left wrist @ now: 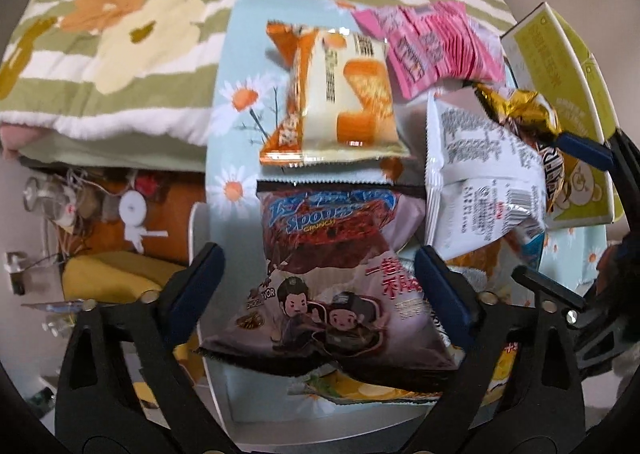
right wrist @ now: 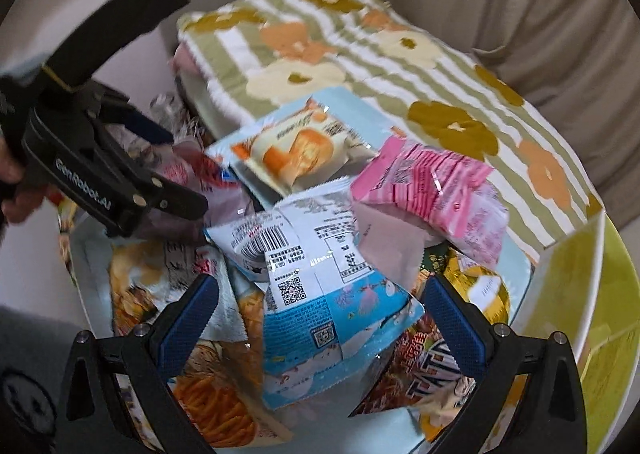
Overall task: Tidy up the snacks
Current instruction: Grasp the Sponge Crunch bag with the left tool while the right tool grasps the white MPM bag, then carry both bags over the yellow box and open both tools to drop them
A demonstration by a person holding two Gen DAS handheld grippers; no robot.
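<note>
A: Where are the snacks?

B: Heaped on a daisy-print table (left wrist: 232, 141) beside a flowered blanket (left wrist: 132, 25). The left gripper (left wrist: 320, 278) points down at a chocolate crunch bag (left wrist: 332, 266), which lies between its blue pads (left wrist: 202, 278). The jaws stand wide and no pad presses on the bag.

A: What crowds it?

B: At twelve o'clock an orange cake packet (left wrist: 344, 101); at one o'clock pink packets (left wrist: 436, 45); at two o'clock a white packet (left wrist: 480, 173) with a gold-wrapped sweet (left wrist: 516, 105) on it. A yellow-green box (left wrist: 568, 93) sits at the right edge.

A: And the right gripper (right wrist: 320, 318)?

B: Wide open over a blue-and-white packet (right wrist: 328, 314), printed back up, not gripping it. A noodle snack bag (right wrist: 216, 394) lies at seven o'clock, a dark crisp bag (right wrist: 424, 370) at five. The left gripper's black body stands at ten o'clock.
</note>
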